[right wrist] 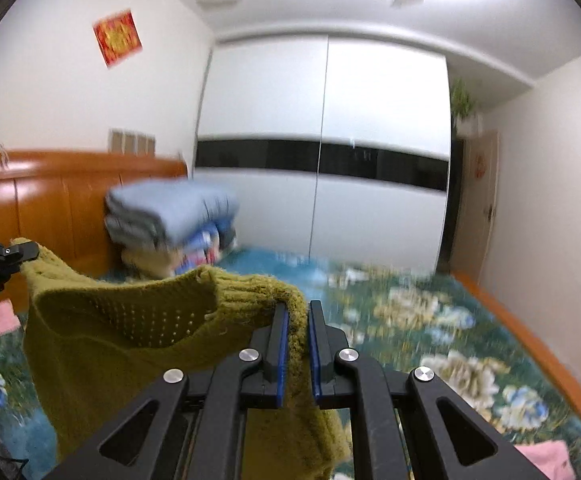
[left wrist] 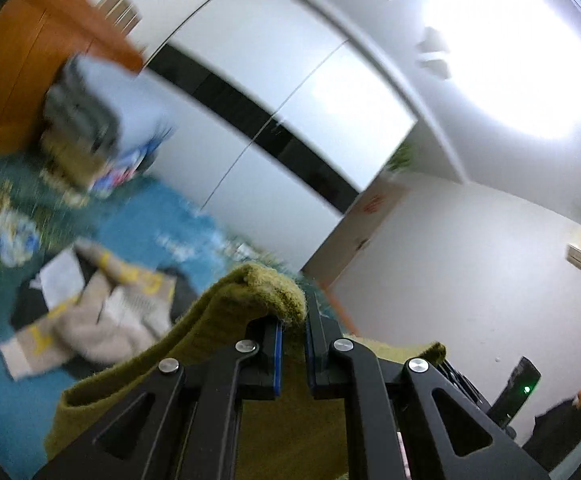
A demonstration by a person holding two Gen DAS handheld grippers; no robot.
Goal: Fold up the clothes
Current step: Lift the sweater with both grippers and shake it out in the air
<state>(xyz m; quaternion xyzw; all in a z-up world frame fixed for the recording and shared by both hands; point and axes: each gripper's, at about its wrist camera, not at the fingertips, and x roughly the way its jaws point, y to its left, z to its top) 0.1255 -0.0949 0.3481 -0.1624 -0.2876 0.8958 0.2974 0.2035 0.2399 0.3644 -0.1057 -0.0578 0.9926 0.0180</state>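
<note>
An olive-green knitted sweater (right wrist: 122, 332) hangs in the air between my two grippers, above the bed. My right gripper (right wrist: 298, 320) is shut on its ribbed edge, with knit bunched between the blue pads. My left gripper (left wrist: 292, 320) is shut on another edge of the same sweater (left wrist: 218, 328), which drapes over its left finger. In the right wrist view the left gripper (right wrist: 18, 254) shows at the far left, clamped on the sweater's other corner. The lower part of the sweater is hidden behind the gripper bodies.
The bed has a teal floral cover (right wrist: 430, 320) and an orange wooden headboard (right wrist: 50, 204). A stack of folded blankets (right wrist: 170, 220) stands by the headboard. Beige and dark clothes (left wrist: 94, 312) lie on the bed. A white wardrobe (right wrist: 322, 140) stands behind. Pink cloth (right wrist: 546, 456) lies at the bed's near edge.
</note>
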